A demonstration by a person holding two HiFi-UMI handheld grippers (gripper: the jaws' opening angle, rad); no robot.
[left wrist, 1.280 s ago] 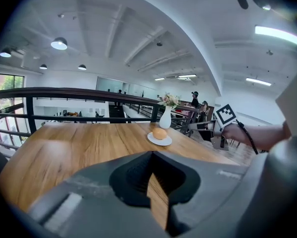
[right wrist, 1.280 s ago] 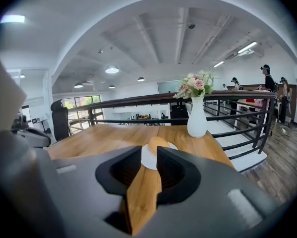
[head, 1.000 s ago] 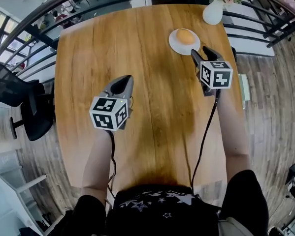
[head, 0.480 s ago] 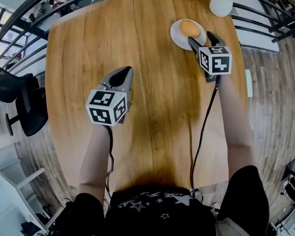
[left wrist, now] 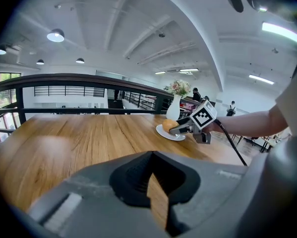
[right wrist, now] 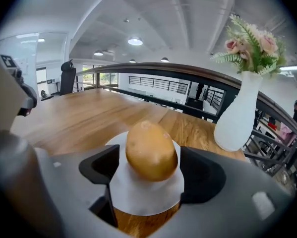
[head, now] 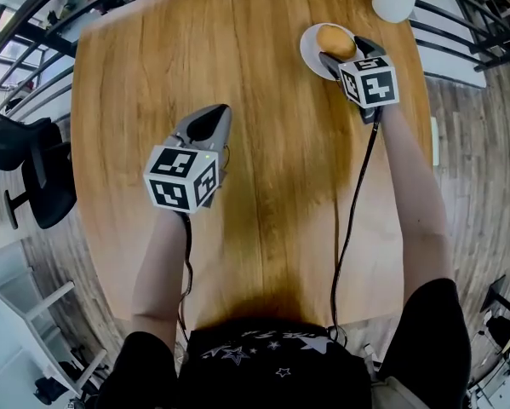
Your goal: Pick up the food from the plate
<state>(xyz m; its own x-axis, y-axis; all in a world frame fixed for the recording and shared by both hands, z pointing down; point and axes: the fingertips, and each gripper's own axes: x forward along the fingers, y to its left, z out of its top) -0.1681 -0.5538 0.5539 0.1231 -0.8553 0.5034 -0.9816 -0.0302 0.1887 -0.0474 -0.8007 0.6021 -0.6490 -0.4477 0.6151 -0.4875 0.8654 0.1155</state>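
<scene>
Head view: my right claw (head: 341, 49) is at the table's (head: 255, 186) far corner, straddling the food (head: 335, 39) on its white plate (head: 310, 49). My left claw (head: 214, 119) hangs over mid-table.

Left gripper view: that claw's jaws are together, nothing in them.

Right gripper view: jaws have just been opening and are spread wide. The brownish food sits between them on the plate, not squeezed, with a white vase (right wrist: 240, 113) nearby.

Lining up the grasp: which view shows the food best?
Right gripper view: the food sits close and centred on its plate, outline clear. Head view shows it small near the top edge; left gripper view, tiny, distant.
</scene>
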